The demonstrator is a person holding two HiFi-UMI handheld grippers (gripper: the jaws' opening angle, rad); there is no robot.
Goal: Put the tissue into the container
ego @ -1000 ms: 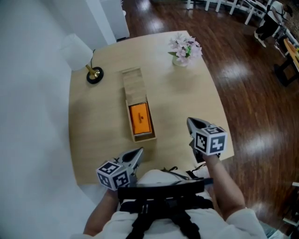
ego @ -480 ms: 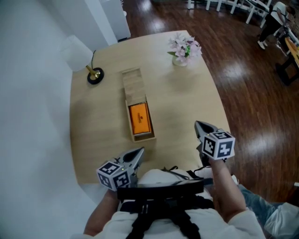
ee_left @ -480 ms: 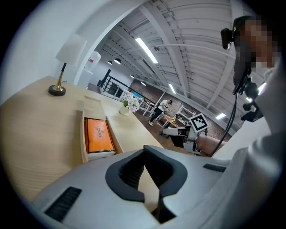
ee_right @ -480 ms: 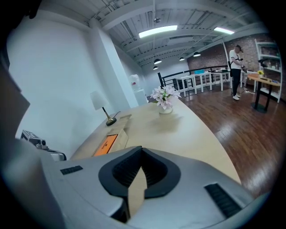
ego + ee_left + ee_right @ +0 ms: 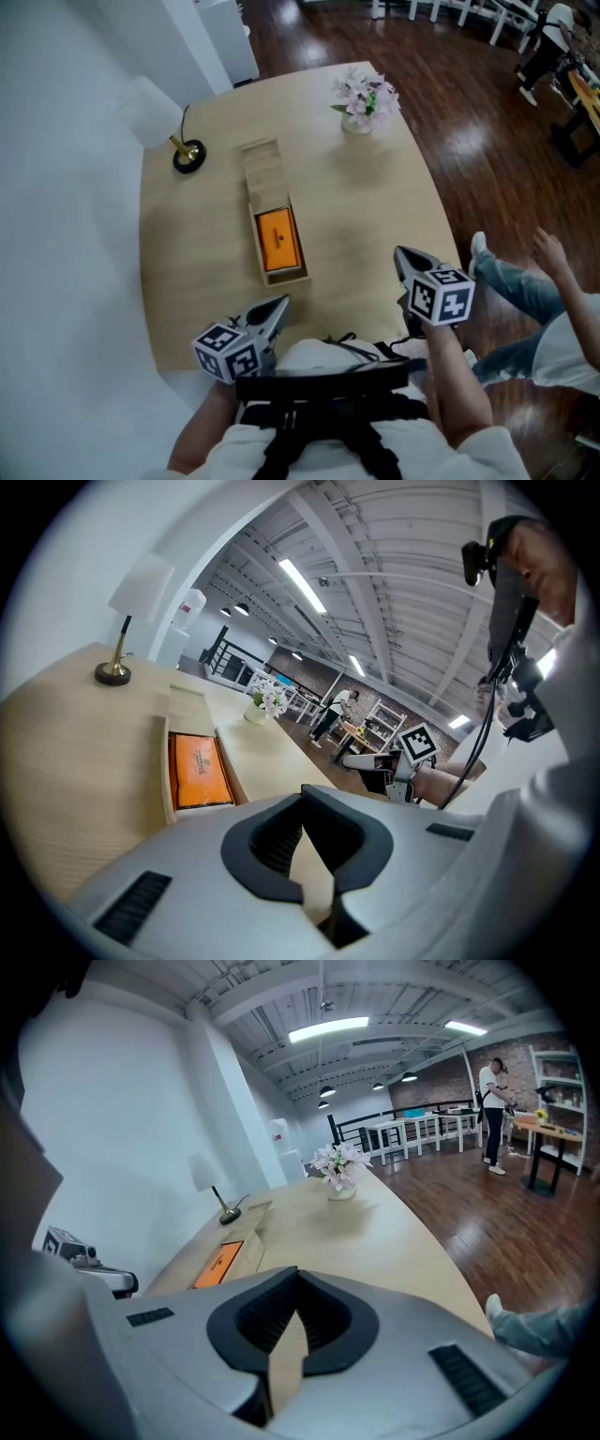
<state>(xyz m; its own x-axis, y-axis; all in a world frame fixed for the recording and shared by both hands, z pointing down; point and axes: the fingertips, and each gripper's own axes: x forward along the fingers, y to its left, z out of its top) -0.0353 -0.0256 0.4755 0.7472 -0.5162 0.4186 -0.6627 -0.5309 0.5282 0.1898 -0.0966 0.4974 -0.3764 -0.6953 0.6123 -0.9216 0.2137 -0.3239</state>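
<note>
Right gripper [image 5: 403, 255] has drifted out toward the table's [image 5: 366, 202] right edge since a second ago, and someone's legs [image 5: 511, 281] have turned up on the floor there. Both it and the left gripper [image 5: 279, 305] are pressed together, holding nothing. Orange tissue pack [image 5: 278, 239] sits in the near end of the wooden box [image 5: 262, 164]; the far end looks lidded, I think.

I hold my left gripper [image 5: 278, 307] close by my body and my right gripper [image 5: 404, 257] a bit further out, both pointing forward and tipped down, jaws shut tight on nothing, my left arm [image 5: 200, 439] and right arm [image 5: 457, 386] behind them.
</note>
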